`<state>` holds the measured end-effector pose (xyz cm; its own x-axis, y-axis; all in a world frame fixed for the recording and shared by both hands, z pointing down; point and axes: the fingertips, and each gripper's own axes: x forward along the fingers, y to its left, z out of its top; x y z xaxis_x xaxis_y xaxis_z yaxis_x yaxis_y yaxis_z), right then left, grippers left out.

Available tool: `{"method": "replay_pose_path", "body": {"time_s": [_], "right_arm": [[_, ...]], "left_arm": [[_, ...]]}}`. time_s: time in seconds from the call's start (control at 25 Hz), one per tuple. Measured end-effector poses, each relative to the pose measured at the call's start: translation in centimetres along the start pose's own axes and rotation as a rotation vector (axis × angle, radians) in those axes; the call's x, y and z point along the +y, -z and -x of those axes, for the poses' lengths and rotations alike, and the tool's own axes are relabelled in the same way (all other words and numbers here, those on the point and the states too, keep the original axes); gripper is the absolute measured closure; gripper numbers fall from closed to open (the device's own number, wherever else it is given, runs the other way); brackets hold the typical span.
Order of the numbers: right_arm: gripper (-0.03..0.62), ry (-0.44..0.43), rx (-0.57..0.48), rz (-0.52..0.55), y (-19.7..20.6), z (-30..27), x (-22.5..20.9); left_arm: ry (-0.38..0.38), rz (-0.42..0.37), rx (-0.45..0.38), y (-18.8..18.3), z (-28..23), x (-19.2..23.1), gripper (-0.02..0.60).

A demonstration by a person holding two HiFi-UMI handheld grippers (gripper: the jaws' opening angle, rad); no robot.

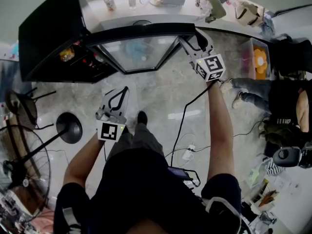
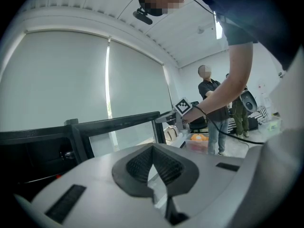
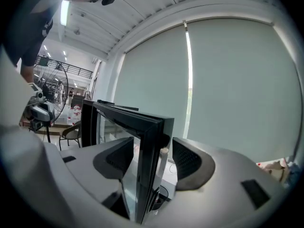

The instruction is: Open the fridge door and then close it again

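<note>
Two grippers: right gripper (image 1: 195,40), jaws spread, straddles the free edge of the fridge door (image 1: 139,52), which stands open from the fridge (image 1: 48,33); left gripper (image 1: 121,94), jaws pressed together, idle. Door likely stiff, heavyish, glazed: take its frame edge.

Black-framed fridge door (image 1: 141,33), grey right tool (image 1: 193,39), black-and-white marker cube (image 1: 210,67), pale mottled floor (image 1: 165,96)

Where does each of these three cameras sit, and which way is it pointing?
Head view: on the person's head, looking steeply down on the open fridge door; both forearms show.
Left gripper view: rides the left gripper, looking along its shut jaws.
Right gripper view: rides the right gripper, jaws astride the door's edge.
All three share the door.
</note>
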<state>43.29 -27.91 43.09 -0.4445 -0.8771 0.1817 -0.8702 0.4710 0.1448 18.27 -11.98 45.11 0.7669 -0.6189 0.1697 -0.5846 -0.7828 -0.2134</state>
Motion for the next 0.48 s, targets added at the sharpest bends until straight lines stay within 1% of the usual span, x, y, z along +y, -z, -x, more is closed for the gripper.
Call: {"method": "replay_pose_path", "body": {"time_s": [0.04,0.12,0.2,0.32,0.4,0.48], "right_arm": [[0.325,0.007,-0.003,0.0,-0.1,0.4,0.1],[0.357,0.022,-0.005,0.0,-0.1,1.2,0.5],[0.366,0.032,-0.001,-0.002,0.2,1.9,0.9],[0.459,0.055,-0.005,0.0,0.2,3.1,1.2],[0.493,0.072,-0.007,0.011,-0.2,4.1,1.7],[0.567,0.09,-0.015,0.012,-0.7,5.1,2.4]], "left_arm": [[-0.001,-0.001,-0.002,-0.1,0.1,0.0,0.56],[0.001,-0.012,-0.003,-0.1,0.4,0.0,0.56],[0.002,-0.017,-0.008,-0.2,0.5,0.0,0.56],[0.0,-0.01,-0.001,-0.2,0.7,0.0,0.56],[-0.004,-0.006,0.0,-0.4,0.7,0.1,0.56],[-0.012,-0.001,0.003,-0.7,0.9,0.2,0.56]]}}
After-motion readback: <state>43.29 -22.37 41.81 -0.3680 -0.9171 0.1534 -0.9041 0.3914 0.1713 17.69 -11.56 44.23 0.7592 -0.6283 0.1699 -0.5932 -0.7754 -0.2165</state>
